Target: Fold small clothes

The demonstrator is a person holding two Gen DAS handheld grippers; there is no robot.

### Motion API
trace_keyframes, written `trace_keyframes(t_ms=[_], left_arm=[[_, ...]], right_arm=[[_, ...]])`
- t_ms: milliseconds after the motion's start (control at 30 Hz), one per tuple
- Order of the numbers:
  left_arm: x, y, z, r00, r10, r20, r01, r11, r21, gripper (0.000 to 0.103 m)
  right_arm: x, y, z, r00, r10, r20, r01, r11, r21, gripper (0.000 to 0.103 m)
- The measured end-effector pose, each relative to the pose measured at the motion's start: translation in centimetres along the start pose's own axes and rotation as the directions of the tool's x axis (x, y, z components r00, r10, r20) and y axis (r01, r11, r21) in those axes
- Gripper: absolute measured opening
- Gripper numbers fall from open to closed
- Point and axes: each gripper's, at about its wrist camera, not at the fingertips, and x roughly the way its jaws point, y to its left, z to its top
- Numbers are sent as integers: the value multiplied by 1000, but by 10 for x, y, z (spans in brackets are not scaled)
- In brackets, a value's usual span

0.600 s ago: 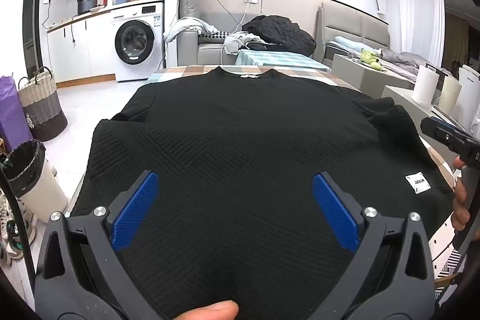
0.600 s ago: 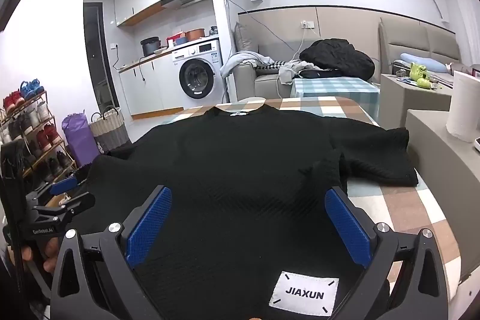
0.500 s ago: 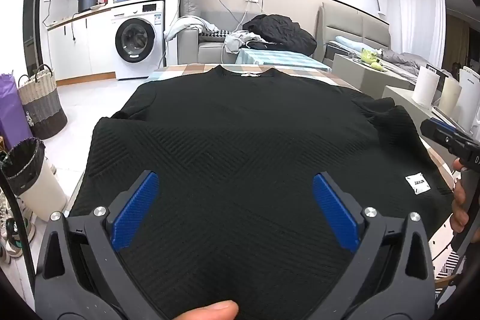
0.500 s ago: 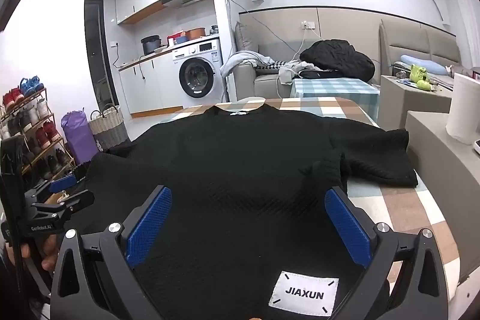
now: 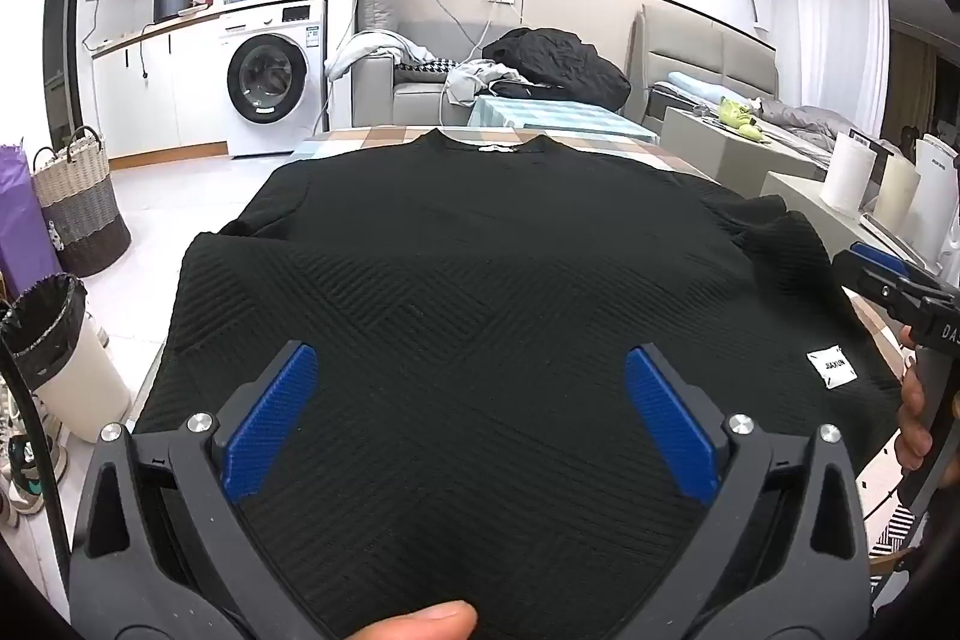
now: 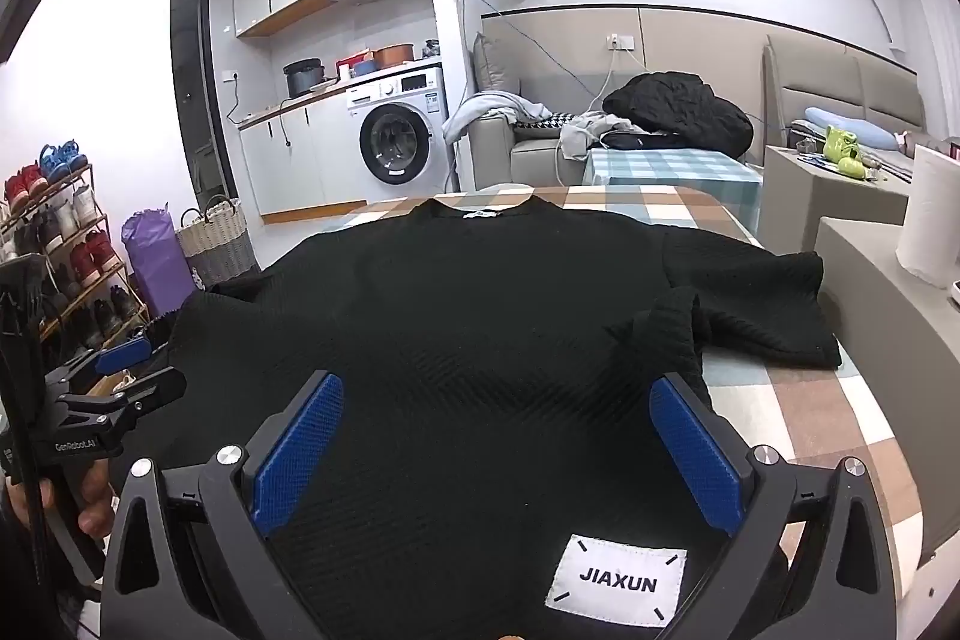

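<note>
Left wrist view: black sweater (image 5: 480, 292) spread flat on a checked table (image 5: 372, 137), collar at the far end, hem nearest the camera. Left gripper (image 5: 471, 385) above the hem area, blue pads (image 5: 267, 427) spread wide, nothing between them. Right gripper (image 5: 894, 280) visible at the right edge beside the white label (image 5: 833, 369); from here cannot tell its jaw state. Washing machine (image 5: 270, 85) and sofa (image 5: 420, 82) behind. Right wrist view: same sweater (image 6: 480, 316) on the table (image 6: 810, 400), right sleeve (image 6: 750, 298) lying out to the side. Right gripper (image 6: 498, 418) released wide over the hem, label (image 6: 618, 580) just below it. Left gripper (image 6: 120, 376) at the sweater's left edge.
</note>
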Motion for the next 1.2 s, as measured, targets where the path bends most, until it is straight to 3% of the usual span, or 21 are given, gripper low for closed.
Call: trace_keyframes(t_ms=[1200], left_arm=[[-2, -3, 0, 1000, -23, 5, 23, 1000, -4, 102]], right_arm=[[6, -3, 0, 1000, -18, -21, 18, 1000, -7, 103]])
